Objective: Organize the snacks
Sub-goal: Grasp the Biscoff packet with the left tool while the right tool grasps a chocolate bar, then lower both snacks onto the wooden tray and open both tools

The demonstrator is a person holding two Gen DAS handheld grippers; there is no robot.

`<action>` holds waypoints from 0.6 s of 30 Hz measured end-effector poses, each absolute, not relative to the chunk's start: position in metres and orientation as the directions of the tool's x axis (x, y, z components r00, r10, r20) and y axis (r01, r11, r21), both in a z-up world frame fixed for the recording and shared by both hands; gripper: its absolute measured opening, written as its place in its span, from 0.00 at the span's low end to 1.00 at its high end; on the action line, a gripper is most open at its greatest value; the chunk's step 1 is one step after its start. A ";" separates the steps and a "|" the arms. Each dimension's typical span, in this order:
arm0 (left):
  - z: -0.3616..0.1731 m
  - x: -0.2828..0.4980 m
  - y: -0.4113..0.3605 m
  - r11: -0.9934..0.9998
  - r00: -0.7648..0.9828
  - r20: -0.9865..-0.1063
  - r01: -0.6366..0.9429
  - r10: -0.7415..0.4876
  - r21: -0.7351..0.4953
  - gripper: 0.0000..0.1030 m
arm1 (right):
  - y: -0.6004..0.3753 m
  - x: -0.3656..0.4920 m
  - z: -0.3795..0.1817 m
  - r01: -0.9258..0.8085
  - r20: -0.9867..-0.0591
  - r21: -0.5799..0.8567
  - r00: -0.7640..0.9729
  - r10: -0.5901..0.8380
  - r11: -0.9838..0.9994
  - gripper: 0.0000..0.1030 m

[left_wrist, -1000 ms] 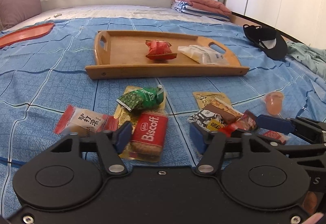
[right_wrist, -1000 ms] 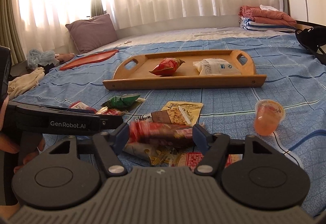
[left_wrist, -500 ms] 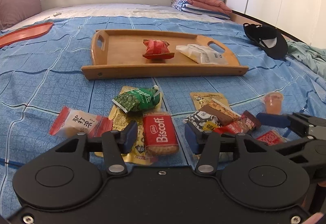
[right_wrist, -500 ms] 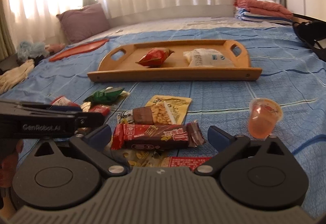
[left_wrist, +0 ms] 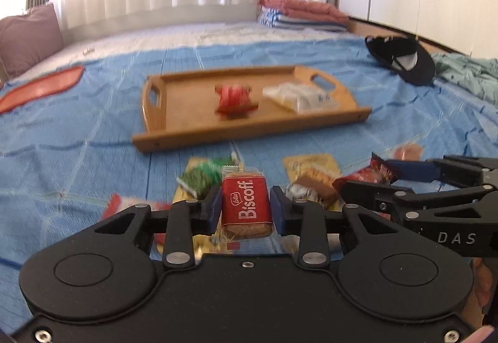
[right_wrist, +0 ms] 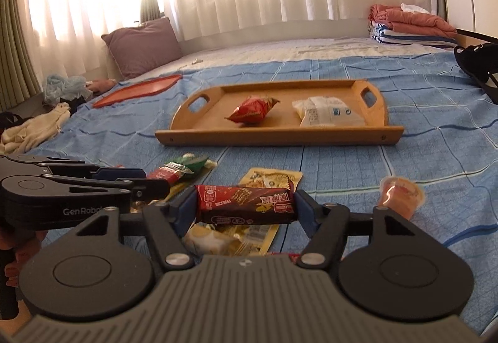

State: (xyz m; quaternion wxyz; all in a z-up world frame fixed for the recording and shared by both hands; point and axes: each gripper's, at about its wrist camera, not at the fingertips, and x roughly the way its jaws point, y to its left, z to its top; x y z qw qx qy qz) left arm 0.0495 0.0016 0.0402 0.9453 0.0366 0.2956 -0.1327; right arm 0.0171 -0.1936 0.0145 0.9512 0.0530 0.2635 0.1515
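My left gripper (left_wrist: pixel 246 206) is shut on a red Biscoff biscuit pack (left_wrist: pixel 246 202) and holds it above the blue bedspread. My right gripper (right_wrist: pixel 246 206) is shut on a dark red chocolate bar (right_wrist: pixel 246 204), gripped end to end and lifted. The wooden tray (right_wrist: pixel 274 135) lies ahead with a red snack bag (right_wrist: pixel 252 109) and a white packet (right_wrist: pixel 326 115) in it; it also shows in the left wrist view (left_wrist: pixel 249 128). Loose snacks remain on the bed: a green pack (right_wrist: pixel 190 160), a yellow nut pack (right_wrist: pixel 270 178) and an orange jelly cup (right_wrist: pixel 400 195).
A red flat lid (right_wrist: pixel 137 90) and a purple pillow (right_wrist: pixel 143 45) lie at the far left. Folded towels (right_wrist: pixel 411 25) sit at the far right. A black cap (left_wrist: pixel 401 58) and a teal cloth (left_wrist: pixel 467 72) lie right of the tray. White cloth (right_wrist: pixel 34 128) lies at the left edge.
Both grippers closed on their snacks and lifted them: the left on the Biscoff pack, the right on the chocolate bar, which was lying between open jaws half a second ago.
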 end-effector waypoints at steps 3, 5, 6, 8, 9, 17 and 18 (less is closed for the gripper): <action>0.059 0.058 0.004 0.965 0.800 -0.554 0.262 -0.229 -0.021 0.31 | -0.199 0.024 0.027 -0.259 -0.475 0.187 0.821 0.318 0.948 0.66; 0.071 0.069 0.007 0.969 0.804 -0.551 0.245 -0.222 -0.032 0.31 | -0.203 0.032 0.036 -0.250 -0.467 0.183 0.829 0.308 0.951 0.66; 0.078 0.075 0.009 0.971 0.808 -0.549 0.236 -0.215 -0.032 0.31 | -0.205 0.037 0.041 -0.246 -0.464 0.179 0.833 0.302 0.953 0.66; 0.089 0.089 0.012 0.974 0.814 -0.544 0.224 -0.204 -0.029 0.31 | -0.211 0.048 0.053 -0.242 -0.461 0.180 0.836 0.299 0.953 0.66; 0.094 0.096 0.014 0.975 0.817 -0.540 0.218 -0.202 -0.035 0.31 | -0.213 0.054 0.059 -0.240 -0.461 0.178 0.836 0.297 0.954 0.66; 0.111 0.169 0.027 0.982 0.805 -0.562 0.168 -0.190 -0.090 0.31 | -0.240 0.123 0.095 -0.182 -0.491 0.188 0.833 0.253 0.965 0.66; 0.110 0.177 0.027 0.982 0.805 -0.563 0.164 -0.187 -0.092 0.31 | -0.242 0.133 0.097 -0.173 -0.499 0.187 0.831 0.245 0.967 0.66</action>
